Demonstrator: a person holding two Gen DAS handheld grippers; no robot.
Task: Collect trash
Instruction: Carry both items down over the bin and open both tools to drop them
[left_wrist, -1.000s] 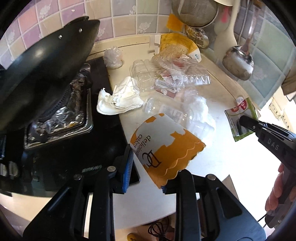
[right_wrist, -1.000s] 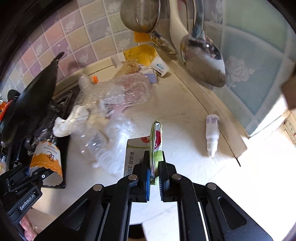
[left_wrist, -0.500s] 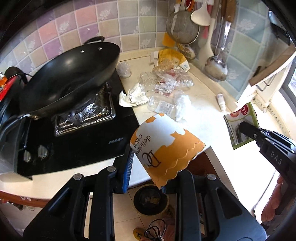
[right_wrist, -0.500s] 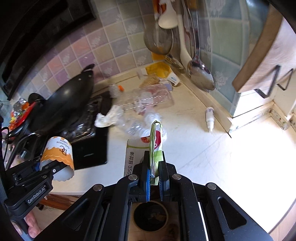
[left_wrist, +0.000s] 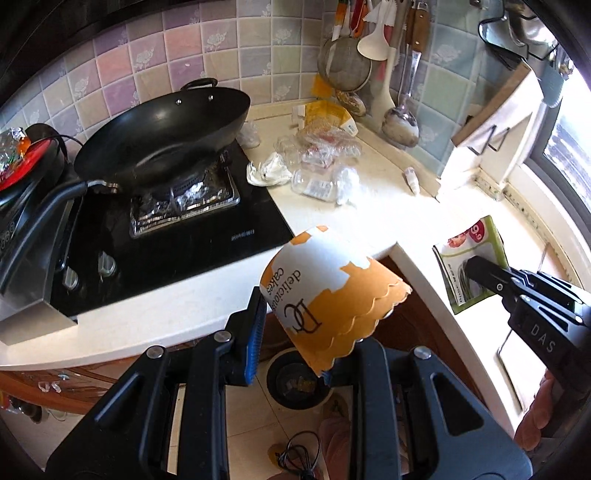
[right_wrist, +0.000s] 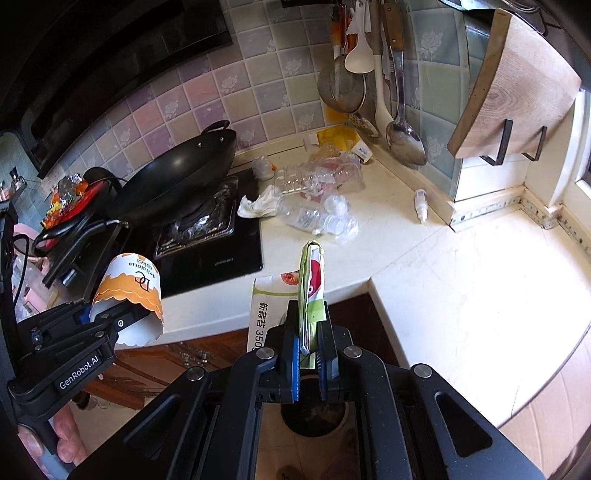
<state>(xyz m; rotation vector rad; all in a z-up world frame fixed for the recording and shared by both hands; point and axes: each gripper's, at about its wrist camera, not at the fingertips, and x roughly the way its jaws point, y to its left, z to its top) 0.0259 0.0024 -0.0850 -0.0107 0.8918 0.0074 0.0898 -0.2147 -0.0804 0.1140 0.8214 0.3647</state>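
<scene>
My left claw (left_wrist: 291, 332) grips an orange-and-white paper cake cup (left_wrist: 328, 295), its jaws pressed on the cup's wall near the scalloped rim, and my right claw (right_wrist: 309, 354) is clenched on a flattened green-and-white food packet (right_wrist: 312, 291). Both hang off the front edge of the counter (right_wrist: 443, 266), above a dark round bin (left_wrist: 295, 384) on the tiled floor. Only the left view shows the packet's flat face, with its red picture, sticking out past the right claw's fingers (left_wrist: 480, 269); the right view sees it edge-on, folded and upright. Only the right view shows the cup from outside, mouth tilted down, printed "delicious cakes". The remaining trash lies well back on the counter: crumpled clear plastic bottles (right_wrist: 317, 218), a white tissue wad (right_wrist: 258, 203) beside the stove (left_wrist: 166, 240), and a small white dropper bottle (right_wrist: 420, 203) near the wall.
</scene>
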